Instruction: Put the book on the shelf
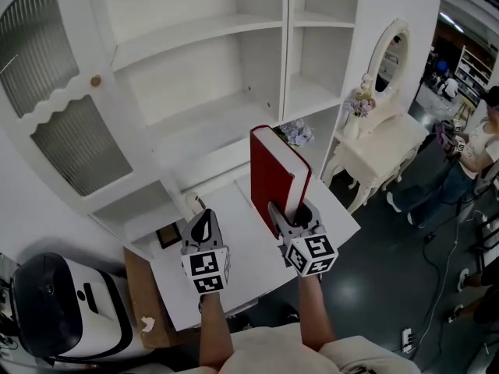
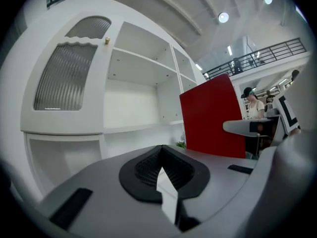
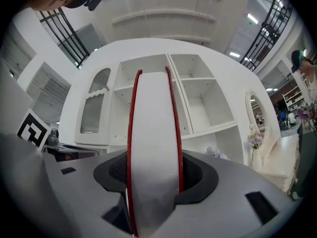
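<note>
The right hand-held gripper (image 1: 290,213) is pinching the book (image 1: 269,170). In the right gripper view its pads press on the two red covers, with the white page edge facing the camera. The book stands upright and clear of the bench (image 1: 242,244), rising toward 12 o'clock from the jaws, so the grip is low on a tall thing. At 9 o'clock of it the left hand-held gripper (image 1: 203,226) has its jaws pressed together on nothing and does not touch the book.

The open compartments of the shelf (image 1: 195,29) lie beyond, at 11 to 12 o'clock of the book, and they look bare. A small bunch of flowers (image 1: 296,133) sits just past the book's top edge, at about 1 o'clock.

The main risk, as I judge it, is the book pivoting in the pads, since most of its weight sits above the pinch. A quick lift or tilt could swing it sideways. Its top corner could also strike a shelf board or the upright divider (image 1: 285,45) on the way in, which could twist it loose. A low path could brush the flowers.
</note>
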The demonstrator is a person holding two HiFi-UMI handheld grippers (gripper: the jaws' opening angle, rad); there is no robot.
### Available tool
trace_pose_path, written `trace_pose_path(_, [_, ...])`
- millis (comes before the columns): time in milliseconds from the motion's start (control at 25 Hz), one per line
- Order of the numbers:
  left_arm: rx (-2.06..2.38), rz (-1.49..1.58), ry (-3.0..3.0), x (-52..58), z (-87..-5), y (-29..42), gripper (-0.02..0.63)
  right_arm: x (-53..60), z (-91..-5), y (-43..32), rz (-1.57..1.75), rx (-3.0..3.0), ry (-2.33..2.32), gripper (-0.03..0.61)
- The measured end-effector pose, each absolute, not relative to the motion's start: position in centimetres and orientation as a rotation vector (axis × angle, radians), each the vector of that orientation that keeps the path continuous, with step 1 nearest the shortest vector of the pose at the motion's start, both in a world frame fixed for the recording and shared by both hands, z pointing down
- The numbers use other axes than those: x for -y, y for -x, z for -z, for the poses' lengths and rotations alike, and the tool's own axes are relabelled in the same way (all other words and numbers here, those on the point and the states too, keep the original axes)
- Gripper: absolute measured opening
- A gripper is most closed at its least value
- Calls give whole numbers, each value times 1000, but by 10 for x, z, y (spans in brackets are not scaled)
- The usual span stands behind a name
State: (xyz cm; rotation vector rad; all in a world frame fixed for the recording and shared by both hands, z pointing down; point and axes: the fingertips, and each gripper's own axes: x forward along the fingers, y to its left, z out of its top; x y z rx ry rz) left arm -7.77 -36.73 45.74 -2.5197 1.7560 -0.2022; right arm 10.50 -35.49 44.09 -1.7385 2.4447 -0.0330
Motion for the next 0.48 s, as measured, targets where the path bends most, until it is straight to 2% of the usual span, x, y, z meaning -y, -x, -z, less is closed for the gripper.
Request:
trace_pose_path(240, [-1731, 106, 2550, 394, -414, 28, 17, 382, -396, -128, -8, -2439, 1663, 253])
trace_pose_path(480, [-1698, 76, 2524, 404, -376, 8, 17, 395, -357, -133, -63, -2425, 1604, 253])
